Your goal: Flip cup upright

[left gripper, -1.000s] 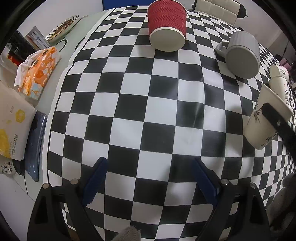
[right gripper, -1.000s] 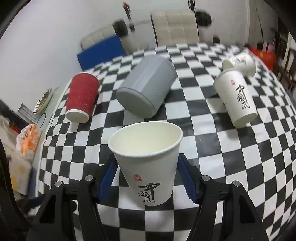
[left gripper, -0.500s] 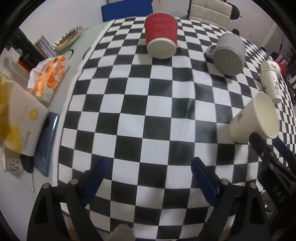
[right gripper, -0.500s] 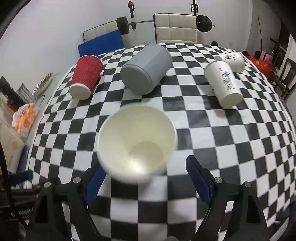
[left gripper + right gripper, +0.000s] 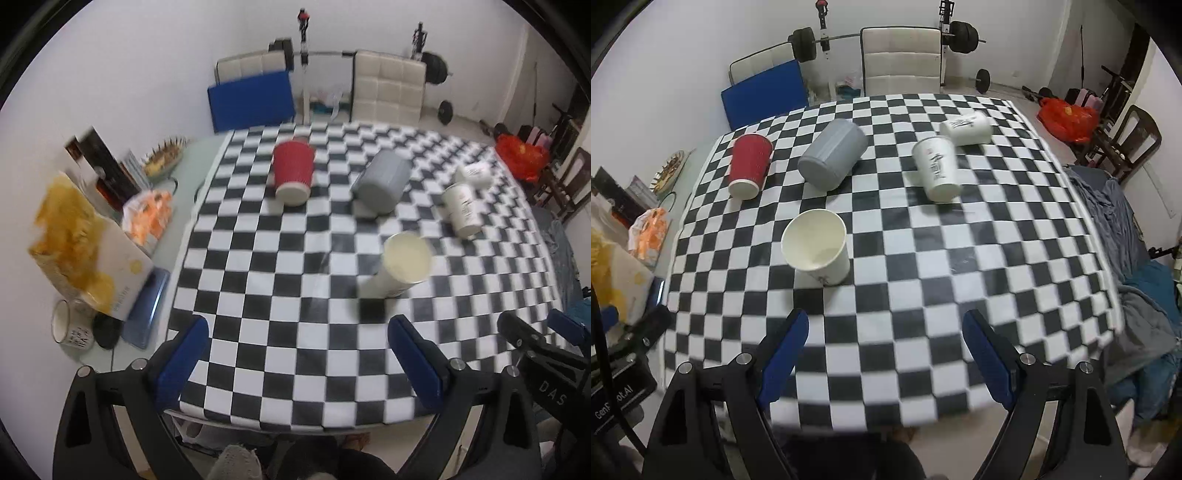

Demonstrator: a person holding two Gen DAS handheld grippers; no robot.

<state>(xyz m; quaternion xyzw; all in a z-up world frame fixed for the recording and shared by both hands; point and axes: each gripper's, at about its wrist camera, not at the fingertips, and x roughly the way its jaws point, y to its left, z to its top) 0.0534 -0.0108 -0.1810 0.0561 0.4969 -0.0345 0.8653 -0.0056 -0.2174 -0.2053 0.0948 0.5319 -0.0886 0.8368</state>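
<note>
A red cup (image 5: 749,165), grey mug (image 5: 833,154) and two printed cups (image 5: 937,168) are lying on the checkered cloth (image 5: 960,258).

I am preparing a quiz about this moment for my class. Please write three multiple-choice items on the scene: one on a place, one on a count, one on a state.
1. Where does the red ripple paper cup lie on the checkered tablecloth?
A. left of the grey mug
B. right of the grey mug
C. between the right gripper's fingers

2. How many cups and mugs stand upright?
A. none
B. one
C. three

3. How is the right gripper?
A. shut on a cup
B. open, holding nothing
C. out of view

Answers: 1 A, it lies left of the grey mug. 2 B, only the white paper cup shows its open mouth upward. 3 B, its jaws stand wide apart with only cloth between.
</note>
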